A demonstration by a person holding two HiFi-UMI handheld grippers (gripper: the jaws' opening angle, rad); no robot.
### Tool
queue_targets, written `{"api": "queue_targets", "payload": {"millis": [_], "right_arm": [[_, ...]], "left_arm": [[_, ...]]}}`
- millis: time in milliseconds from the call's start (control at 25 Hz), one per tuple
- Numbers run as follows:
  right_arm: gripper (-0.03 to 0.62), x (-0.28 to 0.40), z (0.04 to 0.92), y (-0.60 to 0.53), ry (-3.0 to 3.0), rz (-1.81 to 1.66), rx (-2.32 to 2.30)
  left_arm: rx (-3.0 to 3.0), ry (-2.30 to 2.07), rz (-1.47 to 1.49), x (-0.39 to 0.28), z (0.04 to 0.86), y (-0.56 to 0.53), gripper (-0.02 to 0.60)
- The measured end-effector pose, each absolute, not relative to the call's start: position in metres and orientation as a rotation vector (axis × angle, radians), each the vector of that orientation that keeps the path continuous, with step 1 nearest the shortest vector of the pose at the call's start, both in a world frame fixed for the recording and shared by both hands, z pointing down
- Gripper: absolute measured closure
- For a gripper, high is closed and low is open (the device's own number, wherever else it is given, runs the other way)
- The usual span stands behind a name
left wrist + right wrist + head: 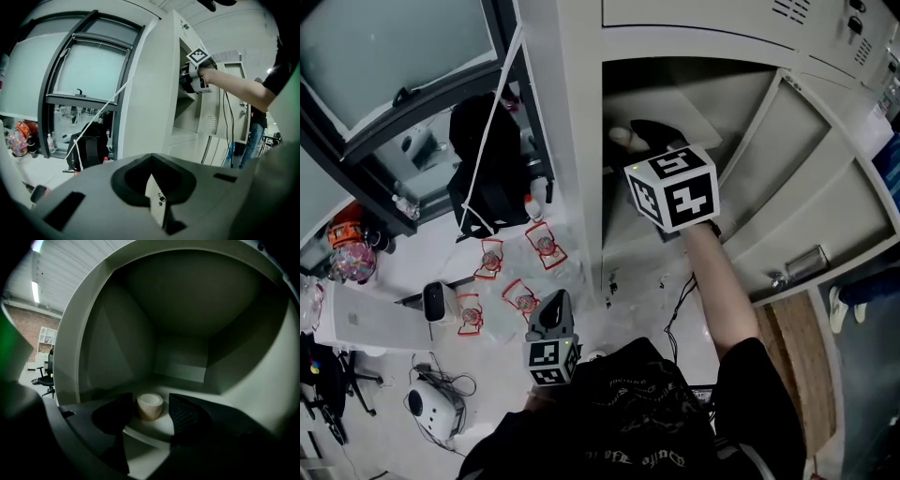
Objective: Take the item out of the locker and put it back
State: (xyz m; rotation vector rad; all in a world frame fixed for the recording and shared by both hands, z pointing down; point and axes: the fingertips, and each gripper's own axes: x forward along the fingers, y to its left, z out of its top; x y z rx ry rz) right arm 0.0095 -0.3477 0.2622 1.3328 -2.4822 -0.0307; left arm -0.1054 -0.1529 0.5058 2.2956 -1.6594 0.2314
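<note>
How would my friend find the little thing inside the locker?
Find the tall grey locker with its door open. On the shelf inside stands a small pale cup, between the right gripper's open jaws. It is the only thing in there.

The locker shelf [157,426] in front of me carries one thing: a small pale round cup [150,406], upright near its front edge. Below me, the floor [502,349] holds four red-edged clear packets [546,246].
</note>
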Motion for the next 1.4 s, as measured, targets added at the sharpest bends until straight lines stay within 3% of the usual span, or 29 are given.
{"api": "queue_targets", "payload": {"millis": [80,160,1400], "right_arm": [[0.355,0.009,0.264,-0.349,-2.45,-0.047,1.331],[0.408,0.011,0.264,-0.35,-2.436,-0.054,1.347],[0.422,0.054,0.235,-0.286,-2.522,-0.255,1.498]], "left_arm": [[2.298,-1.659,0.234,-0.106,0.507,-0.153,0.575],[2.299,-1.659,0.238,-0.107,0.508,-0.152,0.575],[2.365,-1.582,0.258,-0.084,0.506,-0.148,0.575]]}}
